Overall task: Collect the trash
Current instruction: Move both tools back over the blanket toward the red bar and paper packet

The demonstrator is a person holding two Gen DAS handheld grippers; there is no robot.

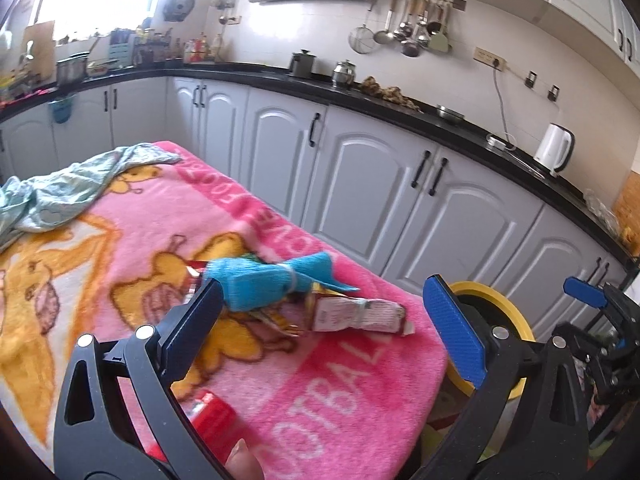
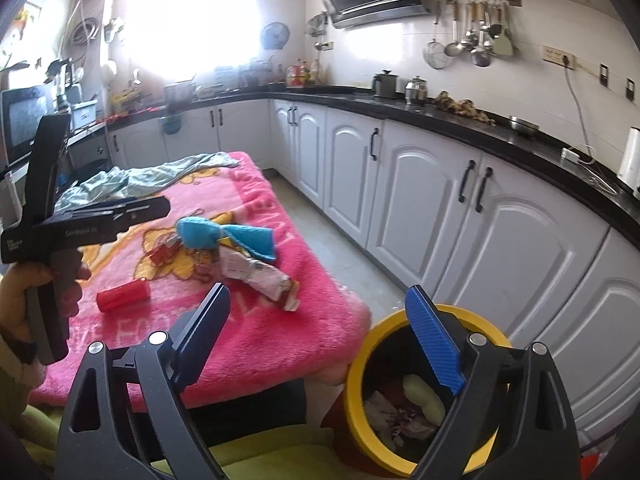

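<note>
On the pink blanket (image 1: 328,408) lie a blue cloth bundle (image 1: 260,280), a crumpled printed wrapper (image 1: 360,314) and, nearer, a red cylinder (image 1: 212,416). My left gripper (image 1: 324,320) hovers open just short of the bundle and wrapper, with nothing between its fingers. The right wrist view shows the same bundle (image 2: 208,234), wrapper (image 2: 260,276) and red cylinder (image 2: 124,294). My right gripper (image 2: 316,300) is open and empty, its blue finger over the yellow-rimmed bin (image 2: 360,364), which stands beside the table's corner with scraps inside.
A pale green cloth (image 1: 60,192) lies crumpled at the blanket's far end. White cabinets (image 1: 360,184) under a black counter (image 1: 460,128) run along the right, with a strip of floor (image 2: 332,248) between them and the table. A hand (image 2: 24,292) holds the left tool.
</note>
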